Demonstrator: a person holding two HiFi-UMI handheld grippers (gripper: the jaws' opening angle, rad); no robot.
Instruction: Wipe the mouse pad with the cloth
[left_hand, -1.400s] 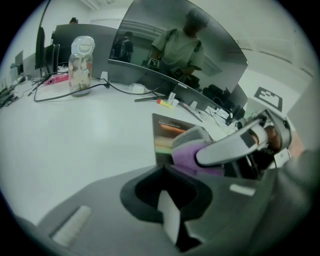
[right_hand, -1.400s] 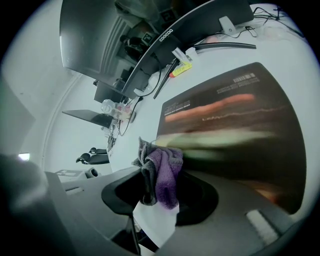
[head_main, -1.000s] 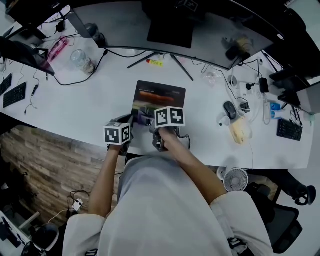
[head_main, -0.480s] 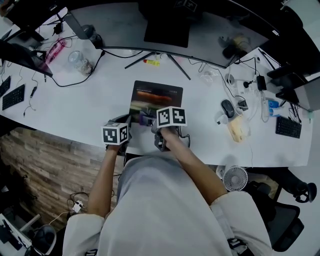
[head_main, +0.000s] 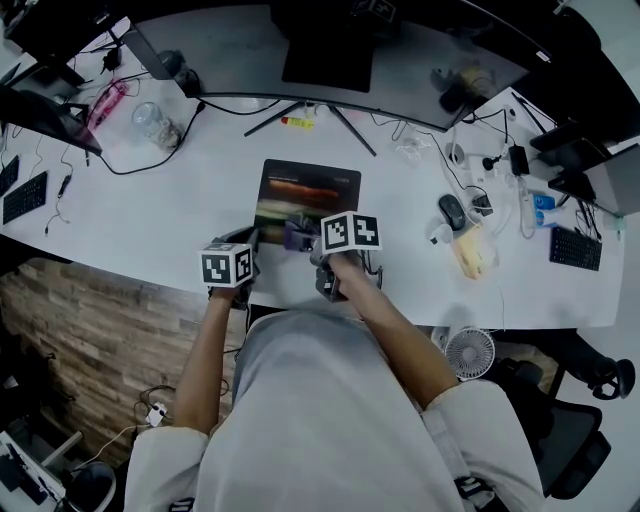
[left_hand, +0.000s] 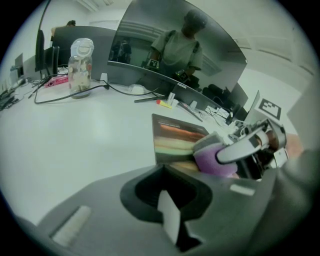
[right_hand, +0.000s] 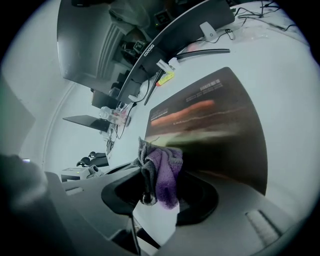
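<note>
- Mouse pad (head_main: 309, 190): dark, with a bright streak print, flat on the white tabletop (head_main: 150, 215), in front of the person.
- Cloth (right_hand: 163, 174): purple and grey, bunched, at the pad's near edge.
- Right hand-held gripper (right_hand: 151, 204): jaws pinching the cloth, which sticks out ahead of them over the pad's near-left part.
- In the head view the right hand-held gripper (head_main: 308, 240) sits over the pad's near edge. The cloth (head_main: 297, 234) shows just left of its marker cube.
- Left hand-held gripper (left_hand: 170, 217): jaws pressed together, nothing between them.
- In the head view the left hand-held gripper (head_main: 243, 245) is off the pad, beside its near-left corner, over bare tabletop.
- The left gripper view shows the pad (left_hand: 175, 136) ahead and to the right, with the cloth (left_hand: 212, 161) and the right hand-held gripper at its near end.
- Jar (head_main: 157, 122): clear, well left of the pad and farther back, next to a black cable.
- Monitor (head_main: 328, 60): behind the pad, its stand legs just past the pad's far edge.
- Mouse (head_main: 452, 211): dark, right of the pad, among cables.
</note>
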